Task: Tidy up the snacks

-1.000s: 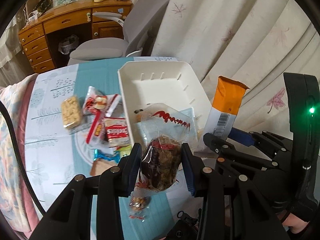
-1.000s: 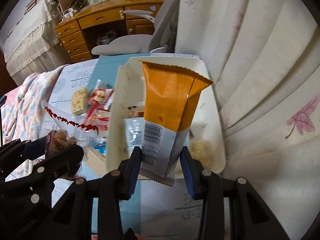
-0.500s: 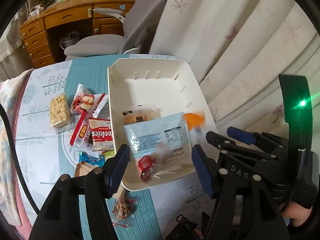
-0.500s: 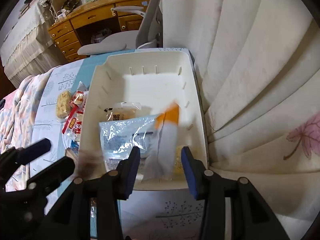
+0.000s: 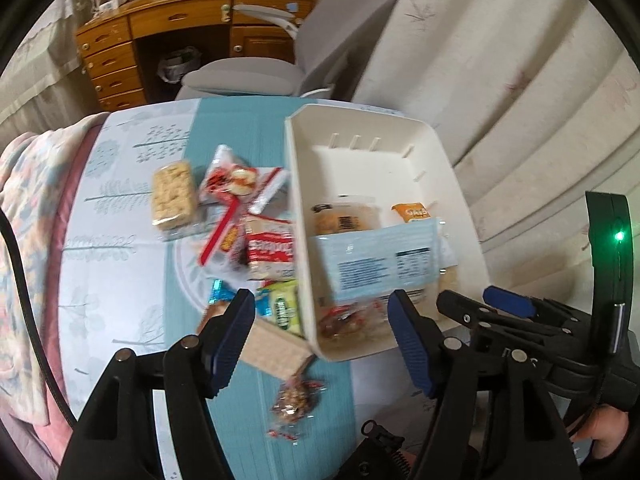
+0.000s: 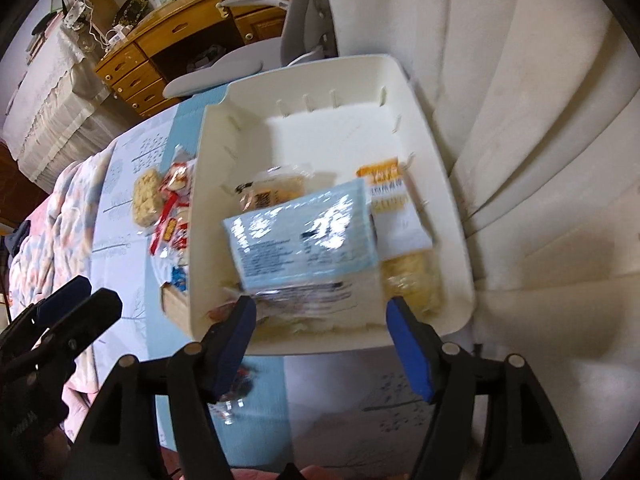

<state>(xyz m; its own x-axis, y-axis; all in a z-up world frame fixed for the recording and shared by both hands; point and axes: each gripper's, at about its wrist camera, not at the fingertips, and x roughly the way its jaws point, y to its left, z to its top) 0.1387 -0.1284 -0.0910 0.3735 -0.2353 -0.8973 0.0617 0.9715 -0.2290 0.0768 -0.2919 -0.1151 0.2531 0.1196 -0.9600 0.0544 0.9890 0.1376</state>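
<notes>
left hand-held gripper (image 5: 322, 334): black linkage frame, blue ribbed pads, silver rivets; right hand-held gripper (image 6: 320, 340): same build; green led on black housing

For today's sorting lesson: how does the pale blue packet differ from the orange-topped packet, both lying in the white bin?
The pale blue packet is wider and lies on top of the pile; the orange-topped packet is narrower and partly tucked under its right edge. The blue one is covered in dark fine print; the other is orange above and white below. Both lie flat in the white bin.
</notes>
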